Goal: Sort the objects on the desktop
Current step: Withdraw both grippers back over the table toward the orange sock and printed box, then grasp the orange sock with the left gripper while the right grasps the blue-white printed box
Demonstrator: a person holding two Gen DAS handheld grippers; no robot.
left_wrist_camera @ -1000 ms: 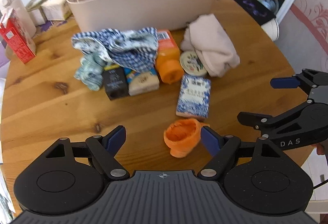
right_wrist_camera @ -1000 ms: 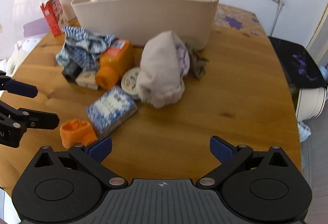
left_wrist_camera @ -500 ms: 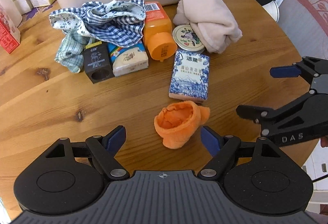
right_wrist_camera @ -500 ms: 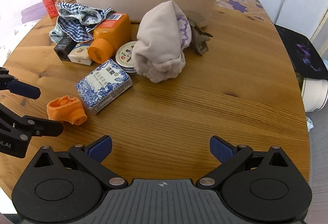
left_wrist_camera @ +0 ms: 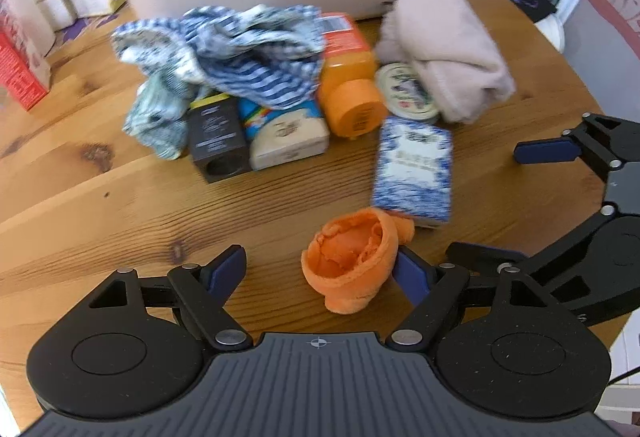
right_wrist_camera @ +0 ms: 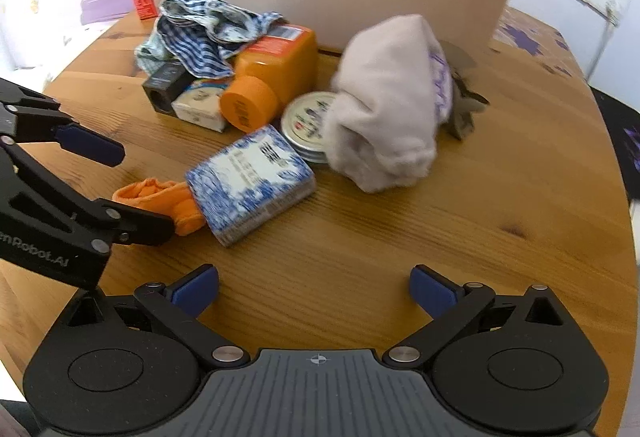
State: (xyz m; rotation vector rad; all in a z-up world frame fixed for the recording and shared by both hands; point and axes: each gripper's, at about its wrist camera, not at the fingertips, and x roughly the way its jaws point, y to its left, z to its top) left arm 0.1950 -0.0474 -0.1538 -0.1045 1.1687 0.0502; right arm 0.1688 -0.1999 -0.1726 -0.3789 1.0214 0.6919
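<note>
The orange sock (left_wrist_camera: 352,263) lies crumpled on the wooden surface (left_wrist_camera: 100,205), touching the near edge of the blue-and-white box (left_wrist_camera: 414,167). The left tongs (left_wrist_camera: 320,271) are released, spread wide around the sock; the sock sits close against their right finger, well apart from the left one. The right tongs (right_wrist_camera: 314,289) are also released, holding nothing, over bare wood on the near side of the box, the sock off to their left.

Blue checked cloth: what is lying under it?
The blue checked cloth drapes over the back of the black box, the small rainbow-printed box and part of the orange bottle. Whether anything more lies under its folds cannot be seen.
</note>
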